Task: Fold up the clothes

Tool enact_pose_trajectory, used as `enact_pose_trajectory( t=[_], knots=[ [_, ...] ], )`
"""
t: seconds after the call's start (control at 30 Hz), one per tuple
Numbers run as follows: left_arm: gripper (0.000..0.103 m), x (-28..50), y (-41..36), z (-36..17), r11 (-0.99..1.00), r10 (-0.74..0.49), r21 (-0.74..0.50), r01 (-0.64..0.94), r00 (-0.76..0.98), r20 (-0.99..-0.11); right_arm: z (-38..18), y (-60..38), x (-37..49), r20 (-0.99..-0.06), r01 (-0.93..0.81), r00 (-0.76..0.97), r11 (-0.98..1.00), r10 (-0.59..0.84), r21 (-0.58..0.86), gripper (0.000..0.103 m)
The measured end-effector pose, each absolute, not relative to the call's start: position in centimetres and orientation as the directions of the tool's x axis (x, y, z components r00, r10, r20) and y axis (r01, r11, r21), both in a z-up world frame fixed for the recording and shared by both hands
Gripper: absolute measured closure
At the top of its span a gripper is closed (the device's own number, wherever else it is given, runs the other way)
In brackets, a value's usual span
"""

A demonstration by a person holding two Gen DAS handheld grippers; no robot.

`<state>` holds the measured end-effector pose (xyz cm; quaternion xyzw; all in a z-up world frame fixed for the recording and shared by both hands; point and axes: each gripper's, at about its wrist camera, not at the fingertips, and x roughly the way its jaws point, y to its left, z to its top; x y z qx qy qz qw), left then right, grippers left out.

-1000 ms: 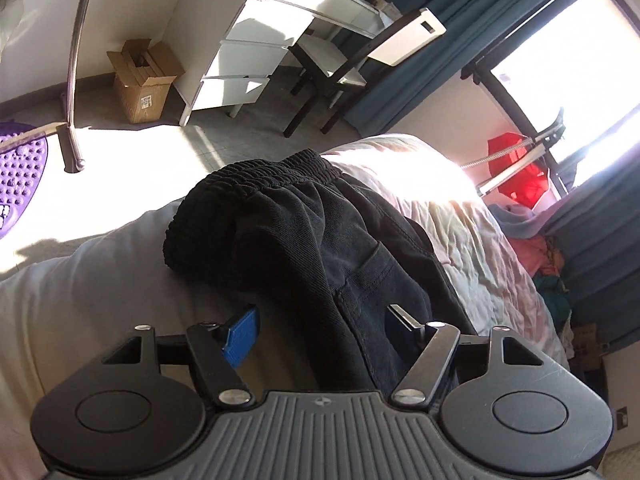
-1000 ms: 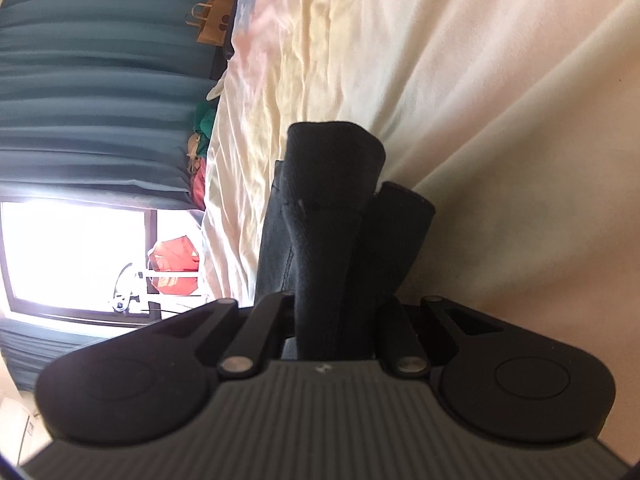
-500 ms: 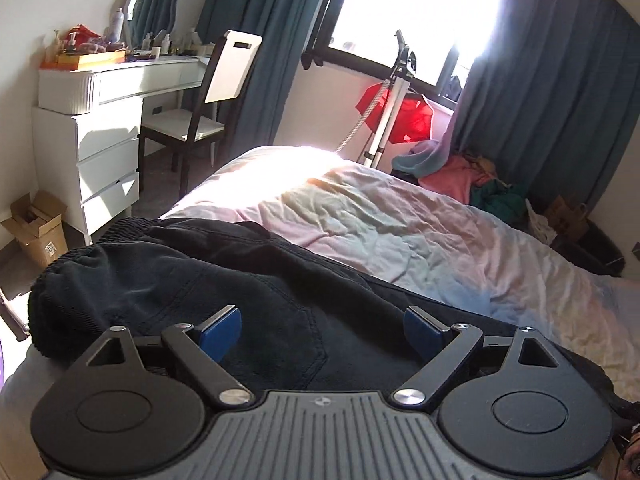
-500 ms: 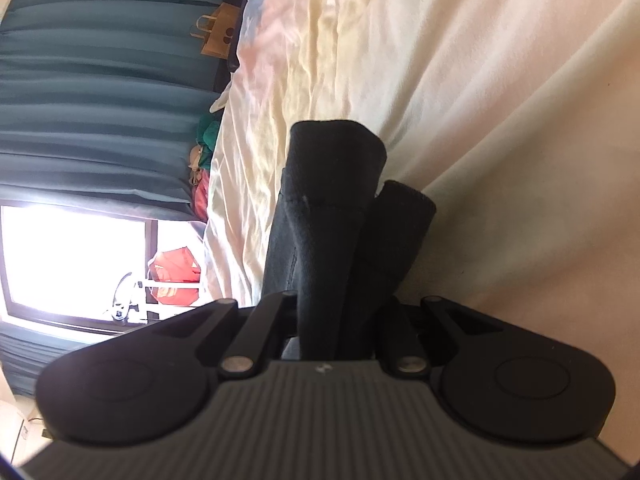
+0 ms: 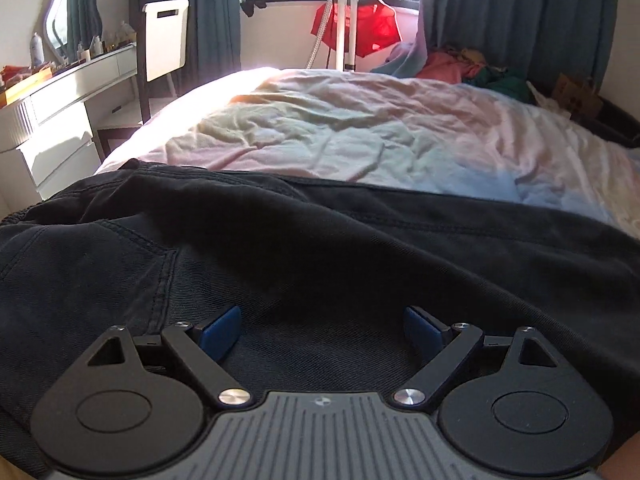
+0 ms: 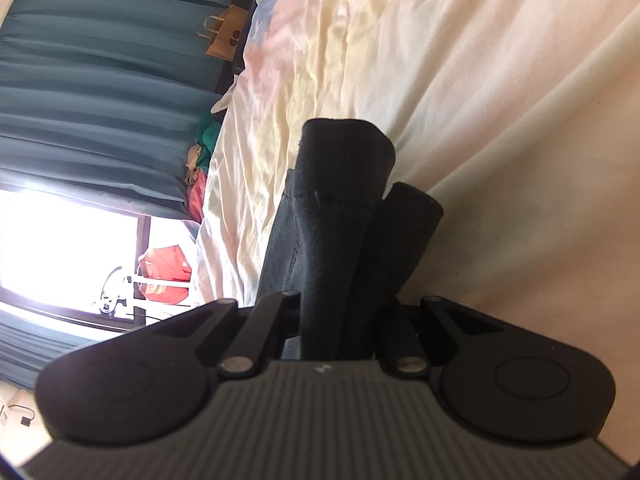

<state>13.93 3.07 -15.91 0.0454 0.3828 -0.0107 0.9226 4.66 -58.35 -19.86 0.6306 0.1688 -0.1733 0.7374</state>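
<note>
Left wrist view shows the black trousers (image 5: pixel 320 248) spread across the lower half of the frame, lying on the pale, rumpled bed sheet (image 5: pixel 360 136) that fills the middle. The left gripper (image 5: pixel 320 326) hovers low over the dark cloth with its blue pads (image 5: pixel 220 328) standing wide apart; its jaws have just been opening, and only flat fabric lies under the gap, nothing pinched.

In the right wrist view, the right gripper (image 6: pixel 342 320) is clenched on a bunched end of the same trousers (image 6: pixel 340 200), two dark rolls of cloth rising out of the jaws toward the centre of the frame, with the sheet (image 6: pixel 500 80) behind them at upper right.

The step in hand looks like setting up a fold: one end is pinned by the right hand while the left seeks its own hold. Next, the left gripper probably needs to settle onto an edge or seam, perhaps the stitched pocket line at centre left, and close on it so that both hands can lift and double the garment over.
</note>
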Motion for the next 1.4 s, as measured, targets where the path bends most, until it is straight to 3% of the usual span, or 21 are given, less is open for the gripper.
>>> enact_pose_trajectory(
  t=[0.27,0.4,0.53,0.87,1.2,1.4],
  knots=[
    [0.005,13.2,1.8,-17.8,0.98,0.093,0.194,0.054,0.733,-0.674,-19.2,-58.0,5.7,-0.479,0.483,0.875,0.22,-0.075,0.848,0.092],
    [0.001,13.0,1.3,-18.2,0.97,0.129,0.239,0.044,0.74,-0.66,-19.2,-57.7,6.8,-0.549,0.548,0.83,0.319,-0.097,0.773,0.092],
    [0.001,13.2,1.5,-18.3,0.972,0.12,0.229,0.047,0.741,-0.66,-19.0,-57.5,7.0,-0.563,0.57,0.818,0.305,-0.119,0.763,0.092],
    [0.0,13.2,2.1,-17.6,0.977,0.075,0.197,0.079,0.739,-0.67,-12.9,-54.6,9.3,-0.595,0.618,0.766,0.535,-0.244,0.576,0.092],
    [0.001,13.7,5.3,-15.3,0.994,-0.056,0.028,0.105,0.718,-0.694,-3.5,-46.9,10.8,-0.429,0.507,0.847,0.725,-0.316,0.466,0.092],
    [0.001,13.0,9.0,-12.6,0.995,-0.09,-0.09,0.041,0.753,-0.652,1.7,-37.2,11.5,-0.322,0.318,0.918,0.915,-0.232,0.248,0.092]
  ],
)
